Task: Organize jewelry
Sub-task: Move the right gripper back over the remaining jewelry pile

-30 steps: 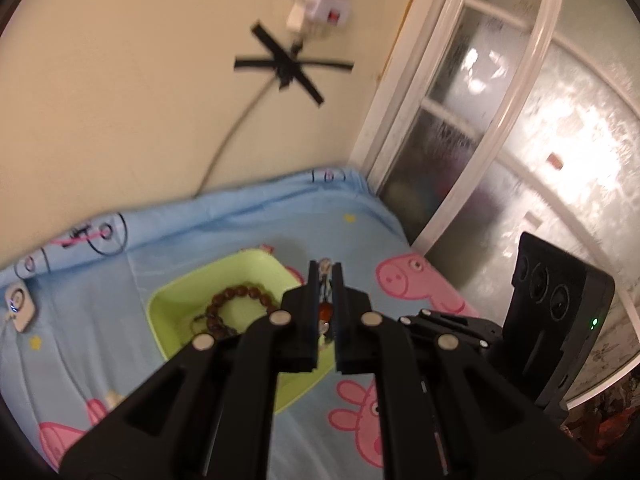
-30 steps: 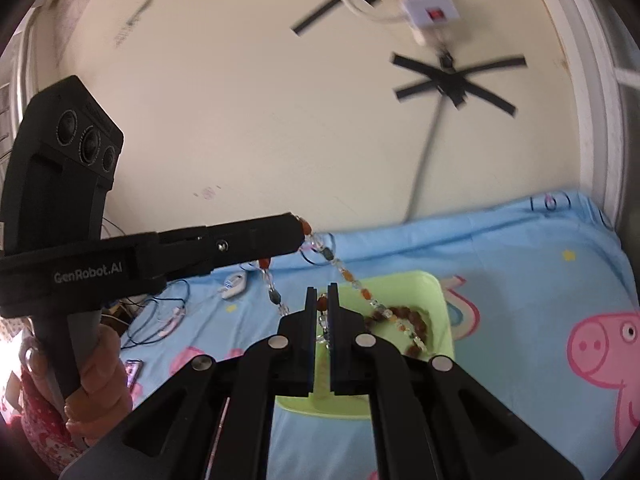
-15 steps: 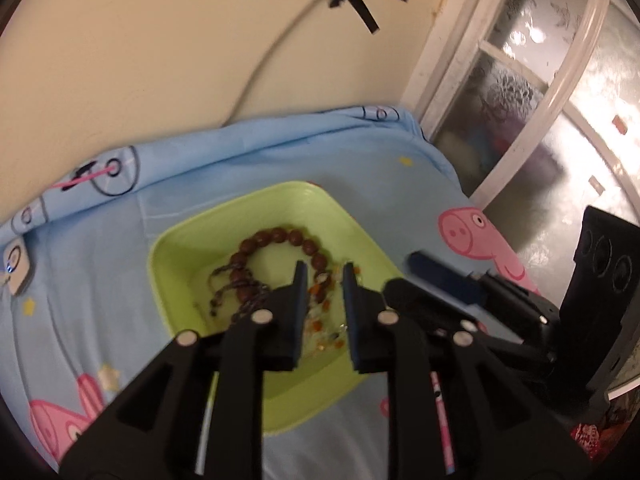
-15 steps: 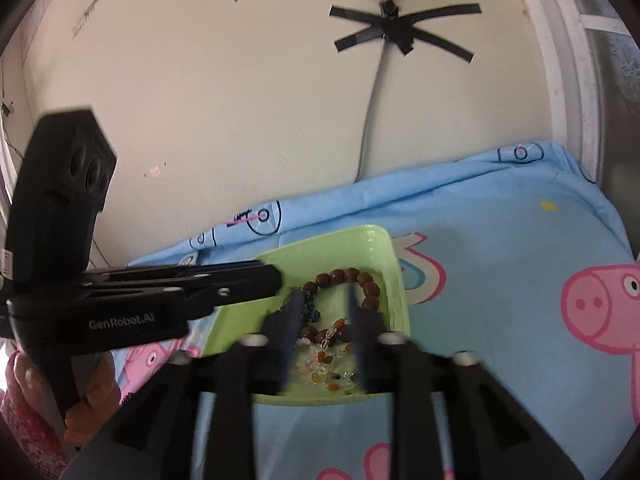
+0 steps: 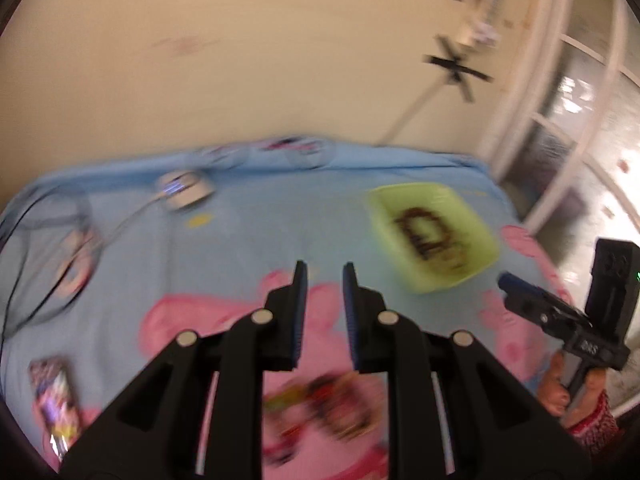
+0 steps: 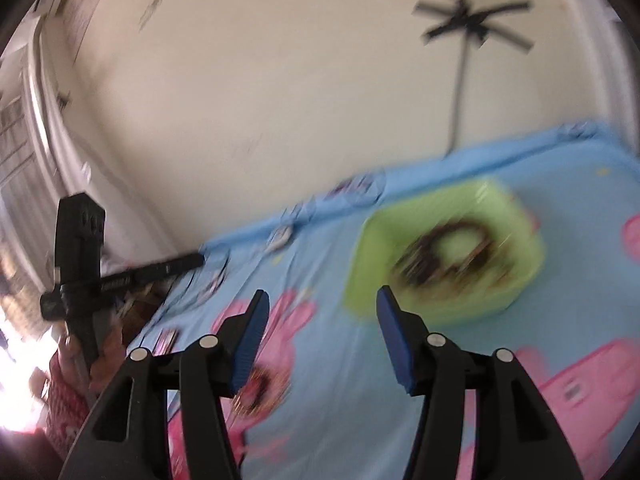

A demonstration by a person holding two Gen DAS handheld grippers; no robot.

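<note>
Motion blurs both views. A light green tray [image 5: 476, 220] lies on the blue cartoon bedsheet and holds a brown bead bracelet [image 5: 428, 236] together with a string of mixed beads. My left gripper [image 5: 323, 276] hovers over the sheet to the tray's left, jaws a little apart with nothing between them. Below its fingers lies a blurred colourful bead piece [image 5: 320, 404]. My right gripper [image 6: 320, 300] is near the tray [image 6: 372, 248]; its jaws are opening and hold nothing. The bracelet [image 6: 448, 256] shows just past its right finger. The left gripper [image 6: 196, 258] appears at the far left.
A white round device [image 5: 184, 192] with a cable and black cords [image 5: 40, 292] lie at the sheet's left. A patterned packet [image 5: 56, 404] lies at the lower left. The wall runs along the back, and a glazed door [image 5: 580, 128] stands at the right.
Both grippers were shut on the bead string above the tray. They have let it go into the tray, opened, and pulled back; the left one swung far to the left.
</note>
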